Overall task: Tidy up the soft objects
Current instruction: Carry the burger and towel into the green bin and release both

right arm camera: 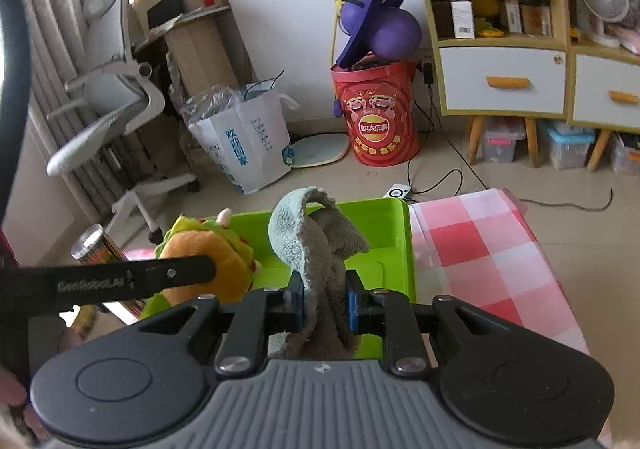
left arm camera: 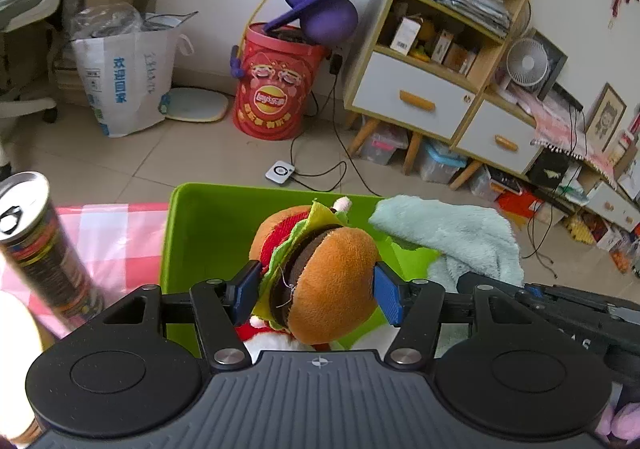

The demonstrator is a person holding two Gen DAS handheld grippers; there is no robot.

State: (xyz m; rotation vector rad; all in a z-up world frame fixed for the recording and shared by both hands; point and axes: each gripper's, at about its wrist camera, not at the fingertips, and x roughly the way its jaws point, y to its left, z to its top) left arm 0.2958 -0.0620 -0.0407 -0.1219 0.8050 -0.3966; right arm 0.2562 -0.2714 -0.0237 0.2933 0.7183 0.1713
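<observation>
Left gripper point(left arm camera: 314, 291) clamps the burger plush point(left arm camera: 320, 269); right gripper point(right arm camera: 324, 301) clamps the folded cloth point(right arm camera: 320, 249).
Both items are held above the green bin point(left arm camera: 200, 225), plush left, cloth right. A can point(left arm camera: 36, 245) stands left of the bin on the checked tablecloth point(right arm camera: 480, 249).

Plush burger point(left arm camera: 320, 269): lower part hidden behind the left gripper point(left arm camera: 316, 291) body.
Green bin point(left arm camera: 208, 233): floor and near wall masked by plush, towel and gripper.
Towel point(right arm camera: 320, 265): lower end hidden below the right gripper point(right arm camera: 324, 303).
Can point(left arm camera: 36, 245): base cut off; label blurred.
Counter point(right arm camera: 480, 249): near edge out of frame.
</observation>
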